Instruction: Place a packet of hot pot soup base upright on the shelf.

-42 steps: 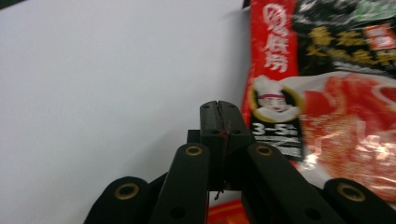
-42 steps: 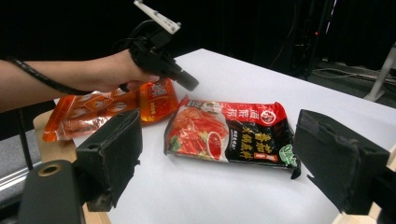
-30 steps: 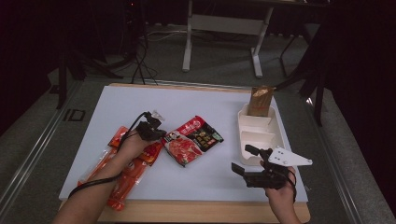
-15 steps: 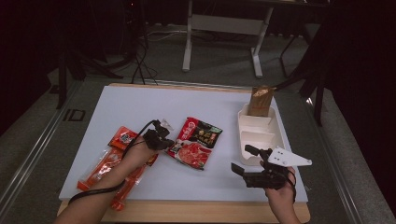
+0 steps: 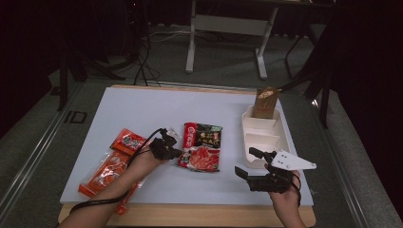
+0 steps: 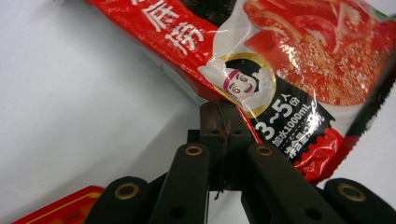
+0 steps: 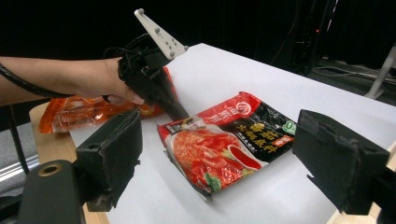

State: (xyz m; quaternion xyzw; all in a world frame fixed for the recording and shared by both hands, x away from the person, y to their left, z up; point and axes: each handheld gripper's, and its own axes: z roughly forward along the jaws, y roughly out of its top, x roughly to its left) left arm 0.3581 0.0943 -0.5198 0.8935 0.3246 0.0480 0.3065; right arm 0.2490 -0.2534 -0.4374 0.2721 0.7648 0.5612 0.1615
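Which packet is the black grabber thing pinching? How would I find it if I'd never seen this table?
Look at the white table, then at its middle, just left of the white tray. There lies the red and black soup packet, its edge pinched by the left gripper. Unlike the plain orange packets farther left, it has a black band and a picture of red soup.

I see two black hand-held grippers. My left gripper (image 5: 175,153) has two flat black jaws on linkage bars with brass-coloured pivot rivets, best seen in the left gripper view. A black cable trails from it along the bare forearm. A grey three-cornered plate with small holes sits on top of it in the right gripper view. My right gripper (image 5: 248,164) carries an identical plate and blocky, scuffed black jaw pads. No sleeves are visible.
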